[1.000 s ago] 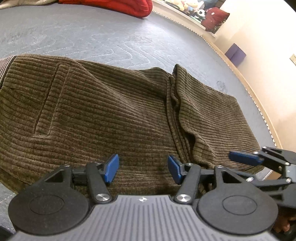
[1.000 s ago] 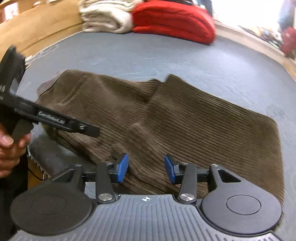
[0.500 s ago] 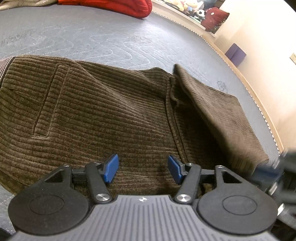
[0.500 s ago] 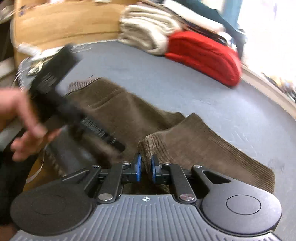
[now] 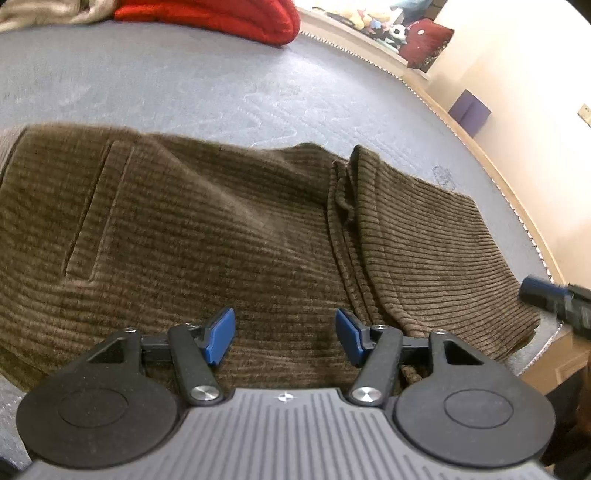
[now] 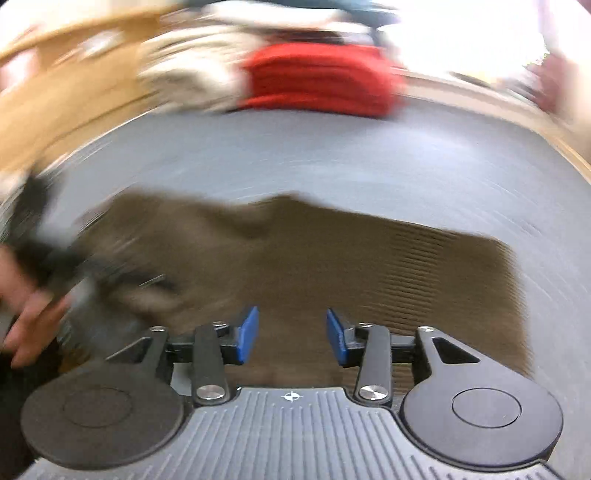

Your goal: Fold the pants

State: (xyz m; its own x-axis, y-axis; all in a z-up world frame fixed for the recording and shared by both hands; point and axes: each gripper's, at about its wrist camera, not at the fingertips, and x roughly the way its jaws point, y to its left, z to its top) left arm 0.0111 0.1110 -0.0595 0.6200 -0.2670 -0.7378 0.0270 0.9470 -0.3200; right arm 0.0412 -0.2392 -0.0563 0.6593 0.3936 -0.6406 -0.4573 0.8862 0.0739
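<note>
My left gripper (image 5: 282, 334) hangs with its blue-padded jaws spread wide and empty, just above the near edge of the brown corduroy pants (image 5: 221, 236), which lie folded flat on a grey quilted mattress (image 5: 207, 88). The pants fill the view ahead of these jaws: a pocket seam runs to the left of them, and a bunched fold line rises to their right, where one layer lies over the other. My right gripper (image 6: 291, 336) also has its jaws apart, holding nothing, poised over the near edge of the pants (image 6: 332, 258); this view is heavily blurred. Beyond the pants the mattress is bare grey up to a folded red blanket (image 5: 221, 18) at its far side. The mattress's piped edge curves close past the right end of the pants.
</note>
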